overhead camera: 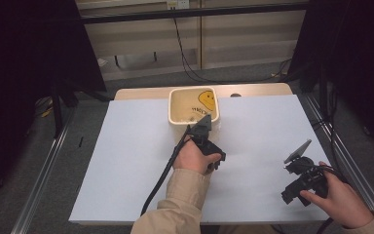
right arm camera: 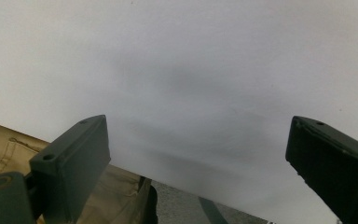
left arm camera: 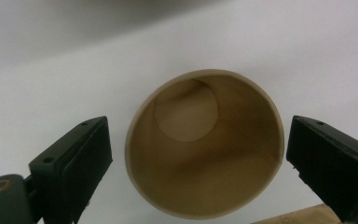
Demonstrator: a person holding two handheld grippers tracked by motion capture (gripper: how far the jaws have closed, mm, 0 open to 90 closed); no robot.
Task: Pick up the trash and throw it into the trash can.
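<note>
Open claw (left arm camera: 198, 154) jaws flanking paper cup (left arm camera: 204, 144), mouth toward camera, white sheet (left arm camera: 74, 70)

White sheet (overhead camera: 253, 146) covers most of the wooden tabletop (overhead camera: 253, 89). Grey floor (overhead camera: 141, 78) surrounds it. Black cable (overhead camera: 185, 53) runs down the far wall from a socket (overhead camera: 177, 4). Metal rails (overhead camera: 41, 178) flank both sides.

Matt tan paper cup (left arm camera: 204, 144) on a smooth white sheet (overhead camera: 126, 161).

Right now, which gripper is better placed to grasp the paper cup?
Left. The left gripper has its open jaws either side of the paper cup; the right gripper sits open far off.
</note>
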